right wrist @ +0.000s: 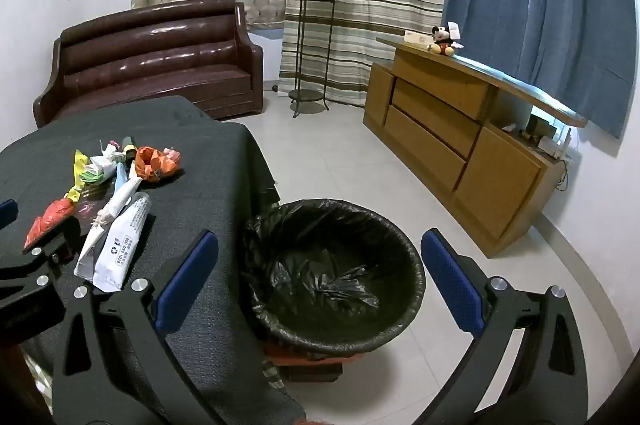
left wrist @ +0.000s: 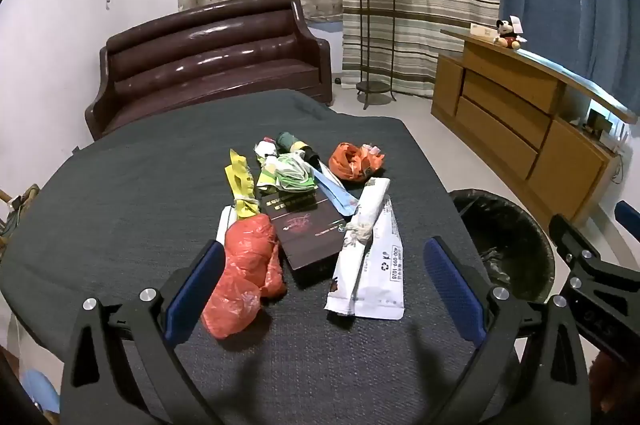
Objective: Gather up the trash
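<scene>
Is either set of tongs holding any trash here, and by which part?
Nothing is held. The left tongs are open above the red plastic bag; the right tongs are open over the bin.

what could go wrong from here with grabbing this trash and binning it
1. The open left gripper straddles the crumpled red plastic bag, dark brown box and white printed pouch; closing could catch several or shove them.
2. The black-lined trash bin sits below the dark-clothed table's edge, so light wrappers may miss.
</scene>
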Motion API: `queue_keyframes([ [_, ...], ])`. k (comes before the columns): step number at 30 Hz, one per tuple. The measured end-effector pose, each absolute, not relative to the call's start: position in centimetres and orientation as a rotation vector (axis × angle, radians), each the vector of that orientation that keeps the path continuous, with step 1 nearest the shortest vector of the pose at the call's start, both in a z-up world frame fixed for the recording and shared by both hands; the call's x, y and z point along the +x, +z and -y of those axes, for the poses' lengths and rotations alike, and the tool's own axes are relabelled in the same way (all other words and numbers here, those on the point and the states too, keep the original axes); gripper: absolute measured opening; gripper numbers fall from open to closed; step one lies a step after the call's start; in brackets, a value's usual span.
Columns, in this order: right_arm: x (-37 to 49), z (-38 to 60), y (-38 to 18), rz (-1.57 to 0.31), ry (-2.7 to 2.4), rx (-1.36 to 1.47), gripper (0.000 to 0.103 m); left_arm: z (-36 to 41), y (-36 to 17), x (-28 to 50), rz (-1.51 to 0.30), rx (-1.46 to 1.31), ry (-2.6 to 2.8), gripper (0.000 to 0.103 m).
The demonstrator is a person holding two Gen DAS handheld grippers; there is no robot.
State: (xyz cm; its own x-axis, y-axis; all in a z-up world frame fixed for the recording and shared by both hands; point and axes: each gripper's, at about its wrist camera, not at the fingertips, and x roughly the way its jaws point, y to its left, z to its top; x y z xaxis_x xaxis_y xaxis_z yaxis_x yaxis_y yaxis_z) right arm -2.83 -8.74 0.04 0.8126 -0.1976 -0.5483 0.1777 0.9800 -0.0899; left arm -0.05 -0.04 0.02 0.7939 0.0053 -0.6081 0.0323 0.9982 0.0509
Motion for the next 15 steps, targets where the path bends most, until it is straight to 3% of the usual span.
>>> queue_keyframes([
  [15,-3.08,8.82,0.16,-0.579,-0.200,-0.032,0.099,-0.30,0.15,-0.13,-0.650,0.060,-0.008,0.097],
])
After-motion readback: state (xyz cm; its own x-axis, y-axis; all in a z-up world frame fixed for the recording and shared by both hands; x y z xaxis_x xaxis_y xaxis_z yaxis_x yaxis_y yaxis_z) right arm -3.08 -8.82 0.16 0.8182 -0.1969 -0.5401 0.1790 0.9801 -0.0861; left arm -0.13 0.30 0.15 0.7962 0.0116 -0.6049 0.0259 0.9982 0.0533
